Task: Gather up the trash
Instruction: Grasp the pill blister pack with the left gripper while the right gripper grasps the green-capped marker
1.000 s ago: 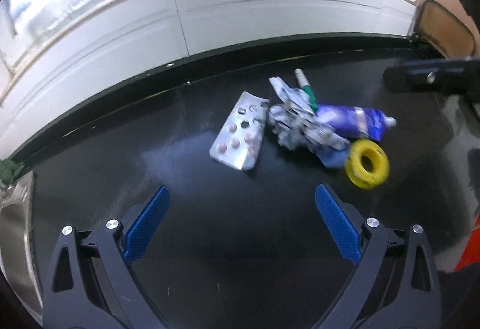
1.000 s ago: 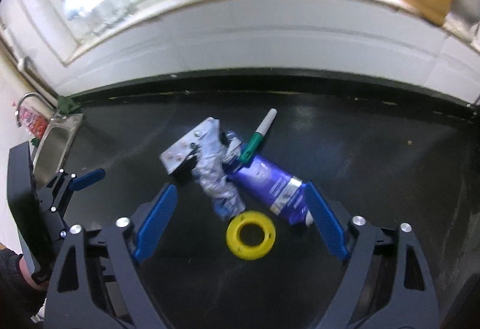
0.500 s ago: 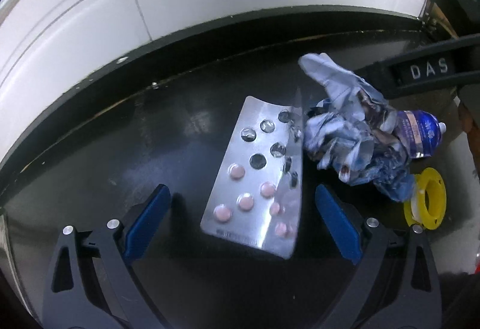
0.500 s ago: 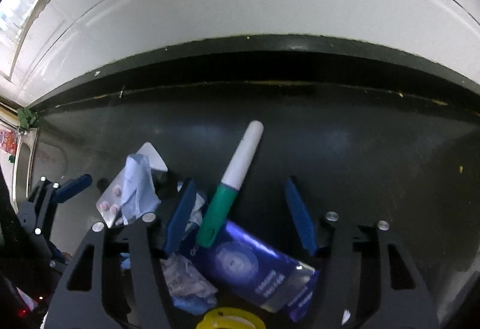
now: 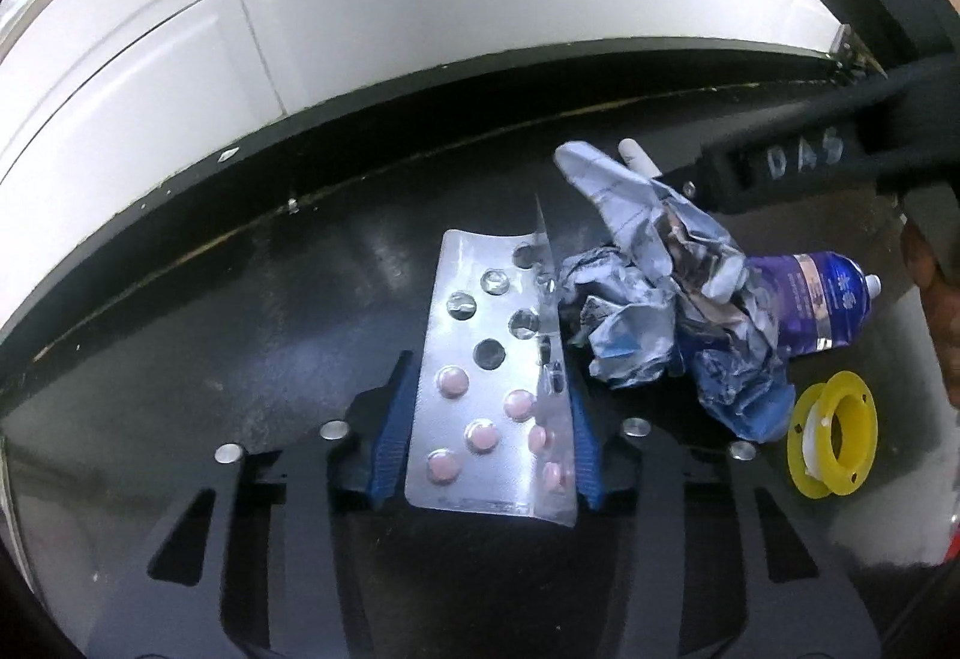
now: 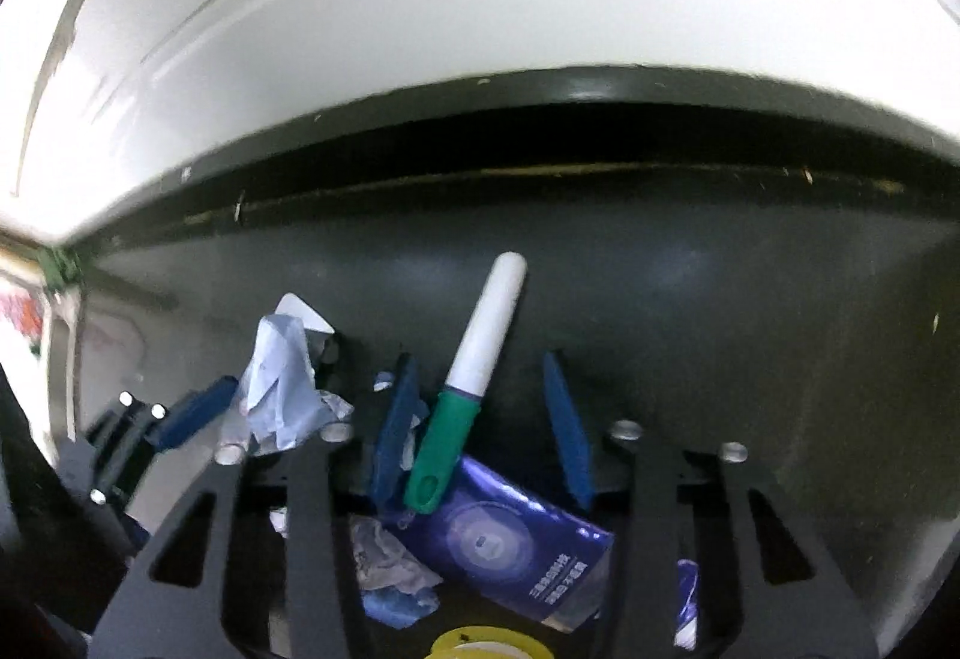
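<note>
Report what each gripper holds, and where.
Left hand-held gripper, closing, pinches the pill pack by its long edges. Right hand-held gripper, closing, straddles the pen at its green end, not yet gripping.

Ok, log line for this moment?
left gripper: closing, blister pack between jaws | right gripper: closing, pen between jaws | loose: crumpled paper, tube, yellow spool

One blister pack [image 5: 480, 389] with six pink pills remaining, one crumpled paper wad [image 5: 660, 299], one purple tube [image 5: 822, 299], one yellow tape spool [image 5: 831, 440], one green-and-white pen [image 6: 474, 359], two grippers
</note>
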Tool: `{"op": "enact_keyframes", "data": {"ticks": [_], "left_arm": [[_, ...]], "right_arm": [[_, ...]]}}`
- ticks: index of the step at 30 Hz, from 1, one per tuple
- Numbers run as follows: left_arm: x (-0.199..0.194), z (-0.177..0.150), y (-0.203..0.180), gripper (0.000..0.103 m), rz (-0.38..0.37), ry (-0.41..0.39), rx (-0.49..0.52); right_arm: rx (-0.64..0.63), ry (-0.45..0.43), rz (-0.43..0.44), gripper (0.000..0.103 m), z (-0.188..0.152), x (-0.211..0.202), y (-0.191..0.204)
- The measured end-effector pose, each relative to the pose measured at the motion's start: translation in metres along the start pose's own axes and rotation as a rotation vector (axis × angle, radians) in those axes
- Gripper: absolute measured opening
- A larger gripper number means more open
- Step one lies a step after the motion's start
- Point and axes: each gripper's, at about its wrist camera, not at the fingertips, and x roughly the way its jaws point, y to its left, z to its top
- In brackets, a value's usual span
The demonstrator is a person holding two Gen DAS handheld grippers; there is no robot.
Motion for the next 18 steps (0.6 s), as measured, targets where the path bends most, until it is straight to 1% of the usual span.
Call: {"op": "enact_keyframes", "data": {"ticks": [1, 2, 6, 8, 11, 14, 18], "left_arm": [[-0.001, 0.0, 0.002, 0.041, -0.001, 0.007, -0.014], [-0.001, 0.0, 0.004, 0.041, 0.0, 0.016, -0.031], [-0.016, -0.001, 0.013, 0.04, 0.017, 0.01, -0.086], [-0.029, -0.005, 0.016, 0.04, 0.036, 0.001, -0.12], [-0.051, -0.016, 0.01, 0.04, 0.06, -0.018, -0.143], [-0.076, -0.025, 0.008, 0.041, 0.084, -0.036, -0.172], [-0.11, -0.043, -0.003, 0.041, 0.112, -0.054, -0.207]], "right_arm": [[-0.025, -0.004, -0.008, 0.017, -0.002, 0.0, 0.004], [-0.034, -0.005, -0.01, 0.015, -0.003, -0.001, 0.006], [-0.047, -0.044, -0.004, 0.015, 0.0, -0.017, 0.009], [-0.065, -0.074, 0.001, 0.015, -0.001, -0.034, 0.01], [-0.09, -0.115, 0.006, 0.015, -0.004, -0.06, 0.011], [-0.116, -0.148, 0.006, 0.015, -0.013, -0.084, 0.017], [-0.145, -0.173, 0.012, 0.015, -0.042, -0.112, 0.027]]}}
